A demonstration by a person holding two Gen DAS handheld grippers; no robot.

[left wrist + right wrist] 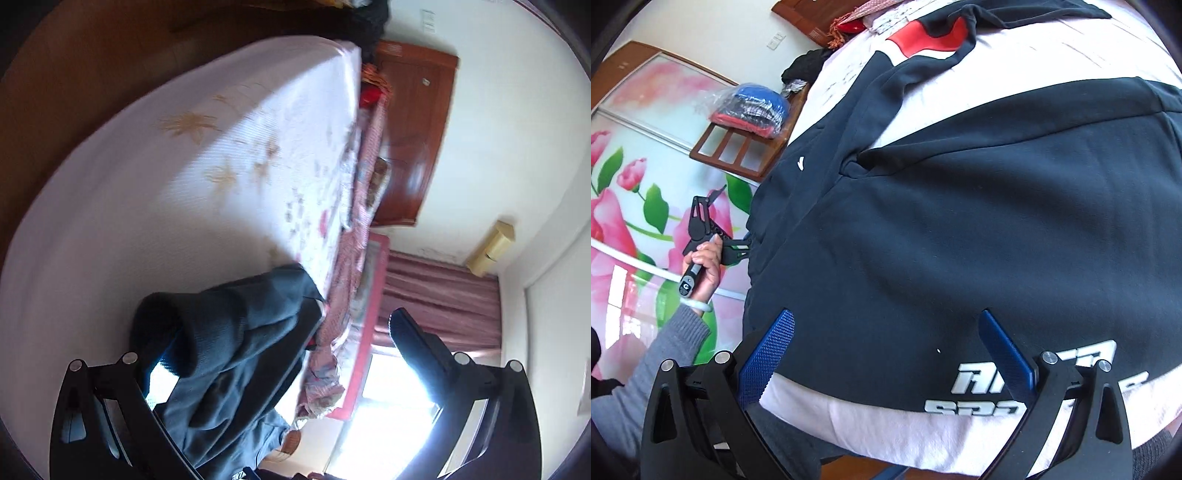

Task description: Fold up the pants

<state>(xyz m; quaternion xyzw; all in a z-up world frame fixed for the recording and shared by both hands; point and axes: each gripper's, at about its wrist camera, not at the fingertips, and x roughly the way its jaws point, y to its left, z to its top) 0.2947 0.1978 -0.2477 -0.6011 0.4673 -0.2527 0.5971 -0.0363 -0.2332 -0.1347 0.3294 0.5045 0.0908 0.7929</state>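
Dark navy pants (960,229) with white lettering lie spread on a bed with a pale pink sheet (886,424). My right gripper (886,343) hovers just above the pants near the lettering, jaws wide open, blue pads (768,354) showing. In the left wrist view a bunched part of the pants (236,339) drapes over the left finger of my left gripper (288,350), whose jaws stand wide apart. The left gripper also shows in the right wrist view (713,236), held in a hand at the pants' left edge.
A red and black garment (934,37) lies at the far end of the bed. A wooden chair with a bag of clothes (750,107) stands beside the bed. A wooden headboard (413,136), bedding (362,206) and a curtained bright window (399,413) show in the left wrist view.
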